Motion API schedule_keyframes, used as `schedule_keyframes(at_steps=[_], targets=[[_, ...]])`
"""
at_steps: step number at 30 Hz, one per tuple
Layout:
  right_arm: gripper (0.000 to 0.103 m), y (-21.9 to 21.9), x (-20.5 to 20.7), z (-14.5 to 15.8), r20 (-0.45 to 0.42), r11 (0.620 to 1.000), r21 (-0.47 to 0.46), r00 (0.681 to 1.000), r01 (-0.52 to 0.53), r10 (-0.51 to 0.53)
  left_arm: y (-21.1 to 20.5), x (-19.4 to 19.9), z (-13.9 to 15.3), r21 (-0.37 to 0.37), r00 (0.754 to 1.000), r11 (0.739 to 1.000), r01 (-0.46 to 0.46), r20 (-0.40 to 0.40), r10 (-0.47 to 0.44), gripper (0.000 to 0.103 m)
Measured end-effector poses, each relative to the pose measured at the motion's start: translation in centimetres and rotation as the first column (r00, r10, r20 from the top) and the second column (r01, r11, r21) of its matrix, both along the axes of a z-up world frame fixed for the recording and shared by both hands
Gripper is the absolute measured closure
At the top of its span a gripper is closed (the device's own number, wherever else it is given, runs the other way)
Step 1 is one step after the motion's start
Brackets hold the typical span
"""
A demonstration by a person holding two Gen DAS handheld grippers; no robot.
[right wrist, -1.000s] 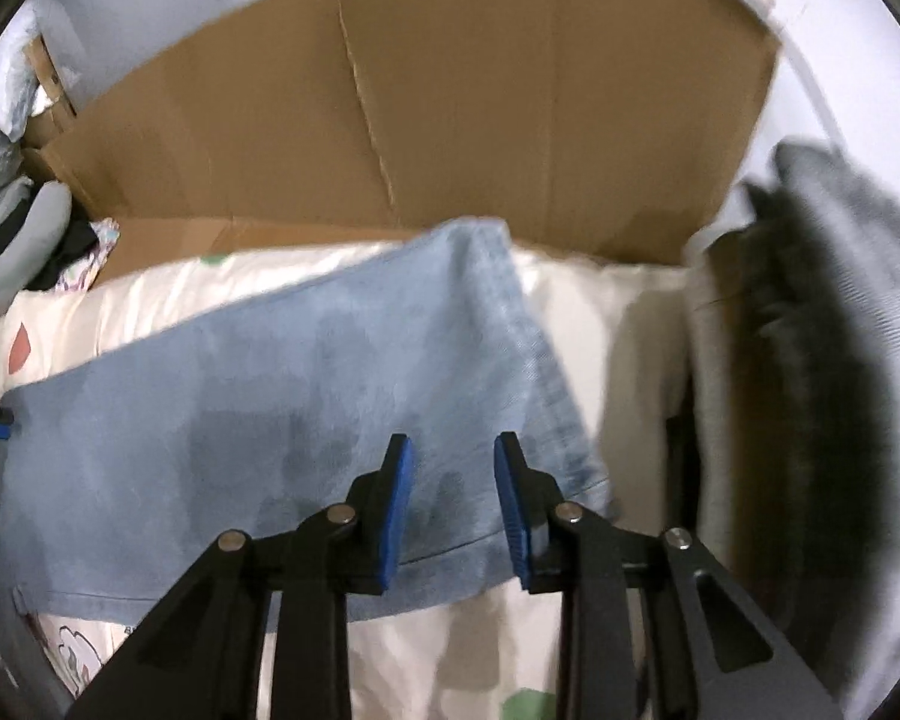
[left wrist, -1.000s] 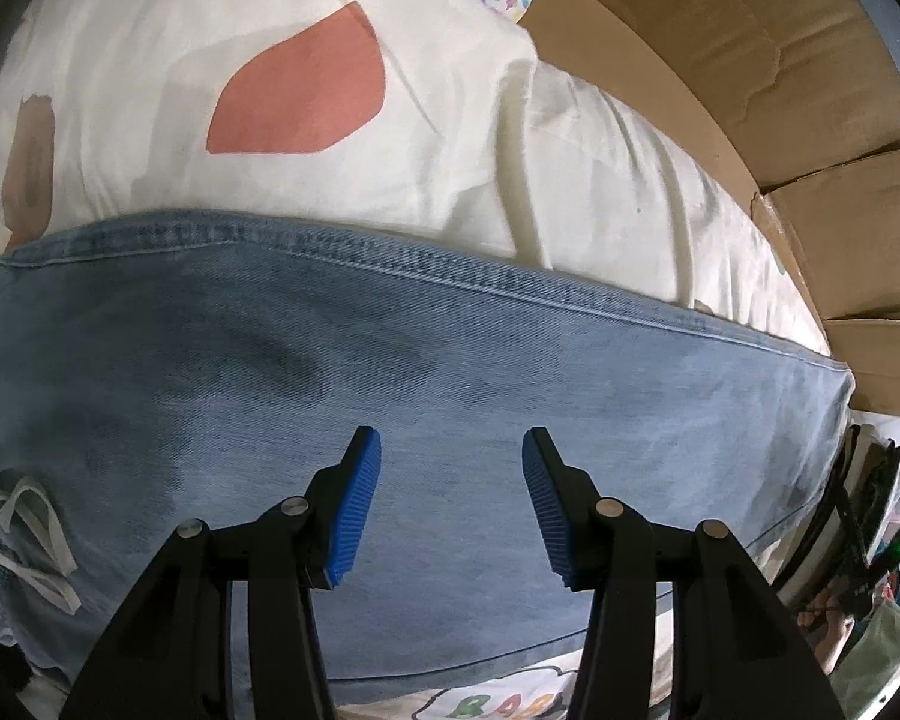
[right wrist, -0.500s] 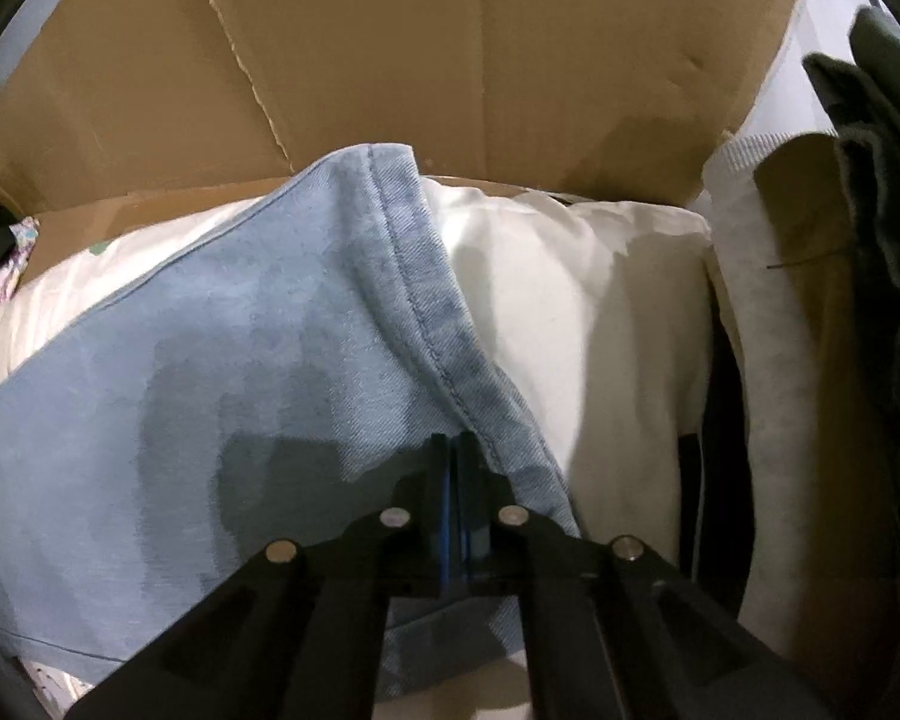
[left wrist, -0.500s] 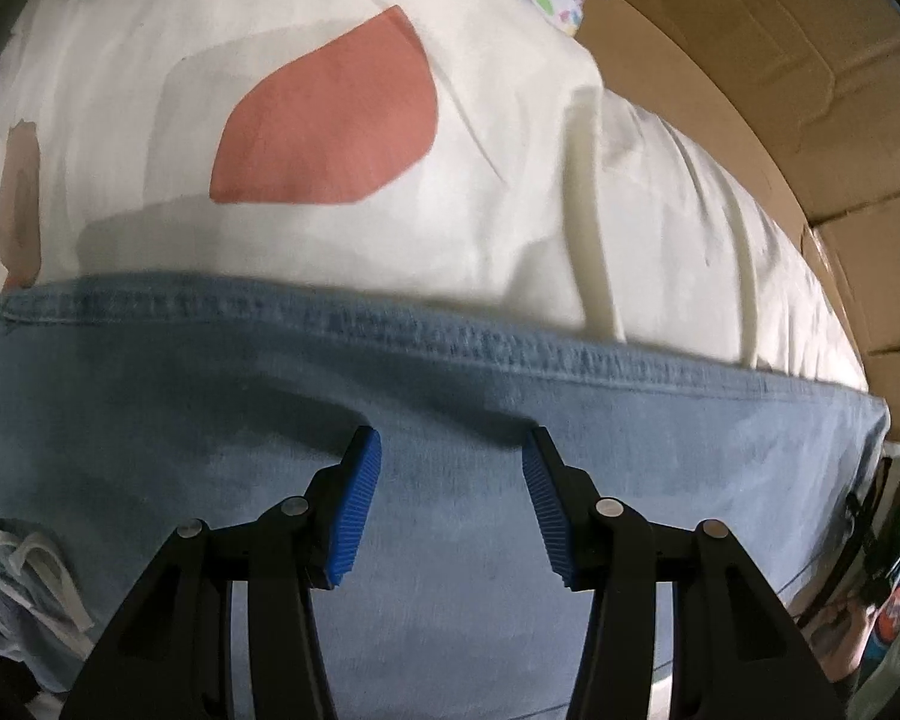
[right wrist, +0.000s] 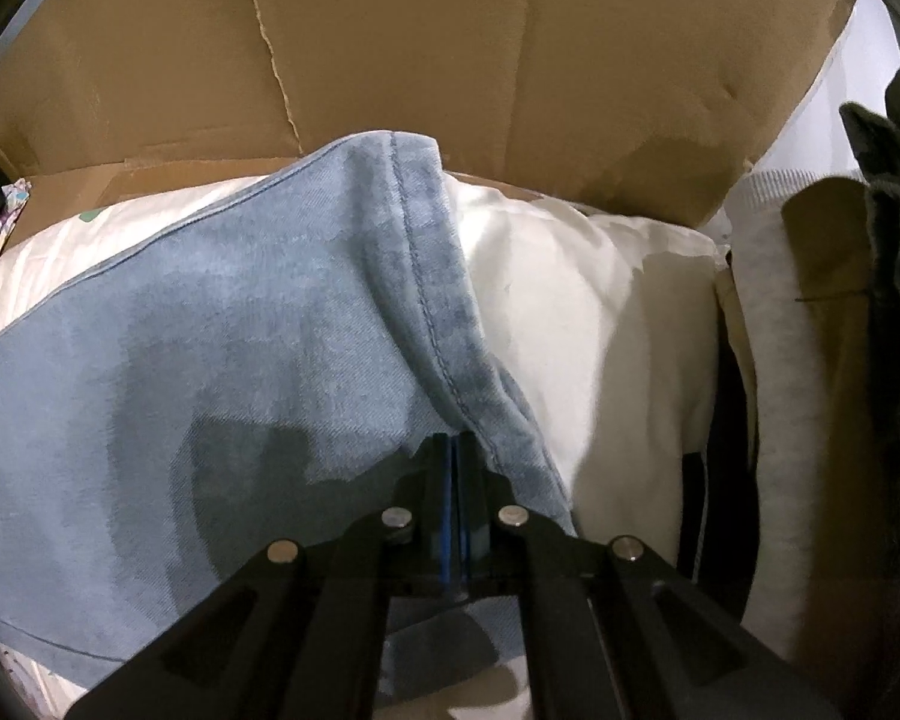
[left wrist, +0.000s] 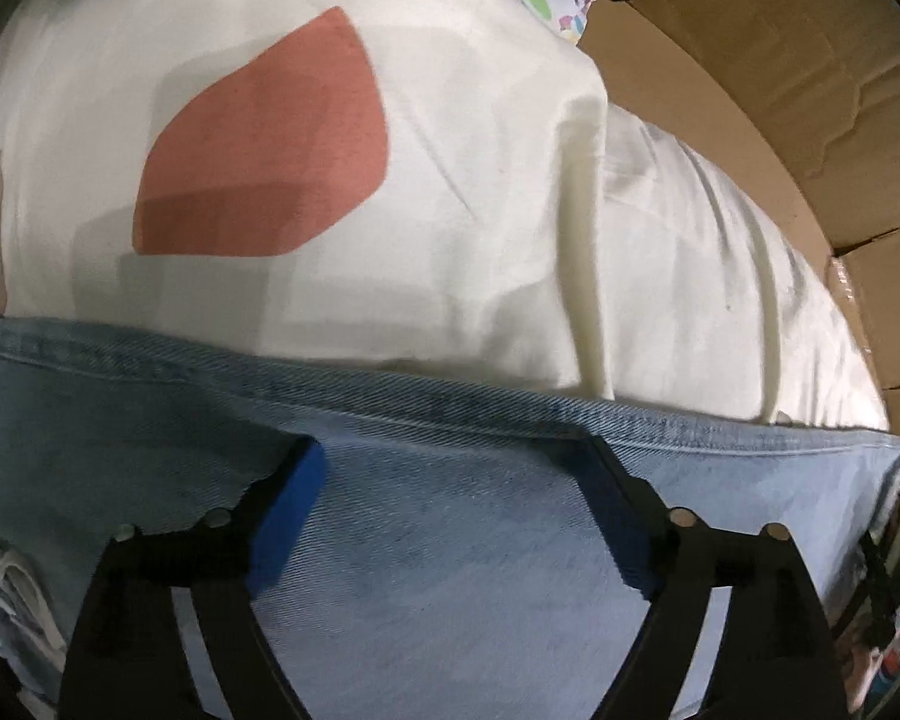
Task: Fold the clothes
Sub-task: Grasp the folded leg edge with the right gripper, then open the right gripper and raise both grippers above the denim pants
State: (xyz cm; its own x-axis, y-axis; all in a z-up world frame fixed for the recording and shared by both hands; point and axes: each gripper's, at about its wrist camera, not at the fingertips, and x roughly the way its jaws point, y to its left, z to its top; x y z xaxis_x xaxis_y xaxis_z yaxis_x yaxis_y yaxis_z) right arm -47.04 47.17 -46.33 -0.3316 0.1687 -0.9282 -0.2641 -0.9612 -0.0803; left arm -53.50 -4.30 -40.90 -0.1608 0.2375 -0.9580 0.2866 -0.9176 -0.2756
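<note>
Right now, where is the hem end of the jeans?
In the right wrist view the hem runs up the middle of the frame, lying on the cream bedding below the cardboard, pinched by the right gripper.

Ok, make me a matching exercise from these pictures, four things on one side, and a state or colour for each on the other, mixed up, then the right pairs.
Things:
1. left tongs
2. right tongs
3. jeans
4. cardboard

States or colours:
A. brown
B. shut on the hem
C. open, over the denim
D. light blue

Pairs: 1-C, 2-B, 3-D, 4-A
</note>
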Motion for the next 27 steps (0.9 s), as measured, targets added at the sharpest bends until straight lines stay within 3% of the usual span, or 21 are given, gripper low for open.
schedule_keyframes(at_steps=[7, 11, 16, 19, 22, 27], targets=[[0.103, 0.1, 0.9, 1.2, -0.017, 0.999, -0.034, 0.999, 0.031, -0.032, -0.8, 2.5, 1.8, 0.017, 0.999, 1.0, -0.025, -0.032, 0.026, 0.017], [0.101, -2.5, 2.2, 3.8, -0.061, 0.996, 0.01, 0.994, -0.093, 0.093, -2.0, 5.5, 3.6, -0.013, 0.998, 1.0, -0.015, -0.062, 0.014, 0.017], [0.1, -5.3, 2.8, 6.9, -0.095, 0.983, -0.032, 0.979, -0.183, 0.179, -4.2, 11.4, 5.4, -0.017, 0.996, 0.999, -0.052, -0.073, 0.05, 0.017], [0.098, -6.6, 2.3, 9.3, -0.121, 0.971, -0.067, 0.968, -0.23, 0.221, -5.8, 13.9, 8.2, 0.034, 0.998, 0.998, -0.052, -0.035, 0.054, 0.017], [0.087, -7.6, 3.8, 12.0, -0.139, 0.956, -0.124, 0.959, -0.265, 0.248, -7.7, 16.6, 12.1, 0.058, 0.996, 0.996, -0.069, -0.052, 0.072, 0.017], [0.076, -8.3, 5.3, 18.1, -0.142, 0.936, -0.149, 0.944, -0.318, 0.298, -11.7, 22.8, 20.7, 0.02, 0.992, 0.995, -0.099, -0.071, 0.1, 0.017]])
